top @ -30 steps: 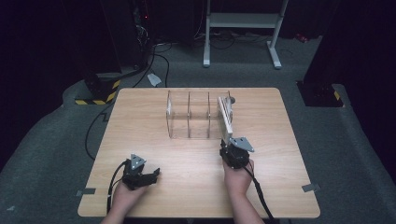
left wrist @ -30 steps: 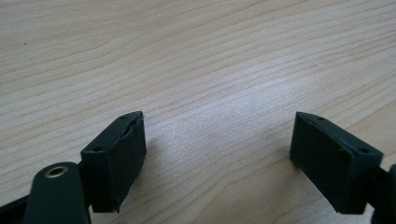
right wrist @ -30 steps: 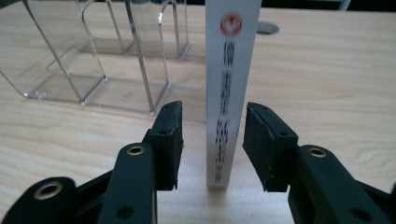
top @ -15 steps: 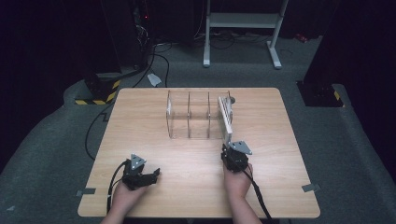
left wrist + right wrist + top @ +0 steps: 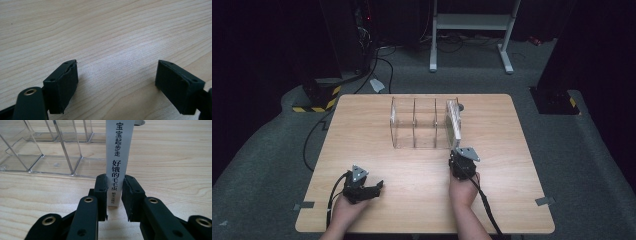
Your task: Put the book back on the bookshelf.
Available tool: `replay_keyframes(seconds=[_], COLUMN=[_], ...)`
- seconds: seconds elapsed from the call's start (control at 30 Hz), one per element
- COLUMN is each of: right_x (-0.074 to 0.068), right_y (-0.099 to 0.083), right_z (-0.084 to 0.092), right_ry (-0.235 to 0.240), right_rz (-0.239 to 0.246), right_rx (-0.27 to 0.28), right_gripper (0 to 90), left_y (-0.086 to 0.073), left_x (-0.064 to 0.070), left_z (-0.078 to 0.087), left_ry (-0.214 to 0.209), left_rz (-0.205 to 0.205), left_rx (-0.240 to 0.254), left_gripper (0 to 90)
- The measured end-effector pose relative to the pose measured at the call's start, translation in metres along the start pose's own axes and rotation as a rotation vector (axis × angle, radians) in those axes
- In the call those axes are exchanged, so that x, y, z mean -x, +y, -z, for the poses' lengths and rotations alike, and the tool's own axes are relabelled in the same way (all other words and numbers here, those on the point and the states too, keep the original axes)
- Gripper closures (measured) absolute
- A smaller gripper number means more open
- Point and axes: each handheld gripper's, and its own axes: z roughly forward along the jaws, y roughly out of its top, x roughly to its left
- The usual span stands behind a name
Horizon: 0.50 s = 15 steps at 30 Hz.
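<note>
Book (image 5: 117,162) is standing spine-out in the rightmost slot of the clear rack (image 5: 414,125) at table's far middle, w/ right gripper (image 5: 115,196) pinching its spine, prob. for pulling it out, while left gripper (image 5: 116,85) is idling spread wide near-left.

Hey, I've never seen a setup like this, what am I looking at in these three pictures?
A person sits at a light wooden table, holding a black two-jaw gripper in each hand. One picture looks down from above; the other two come from cameras riding on the grippers. The left gripper is open over bare wood. The right gripper has its jaws on either side of a thin white book with Chinese lettering on its spine, which stands at the right end of a clear plastic divided rack.
</note>
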Motion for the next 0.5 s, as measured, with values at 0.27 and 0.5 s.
replay_keyframes(seconds=[0.27, 0.5], right_x=[-0.0016, -0.0016], right_y=[0.0056, 0.0064], right_z=[-0.0073, -0.0061], right_ry=[-0.011, 0.004], right_rz=[-0.013, -0.008], right_rx=[-0.007, 0.004], right_gripper=[74.2, 67.8], left_y=[0.0000, 0.0000], left_x=[0.0000, -0.0001], left_z=[0.0001, 0.0002], left_ry=[-0.001, -0.002], left_rz=[-0.001, -0.002], left_rx=[0.000, -0.002], left_gripper=[18.6, 18.5])
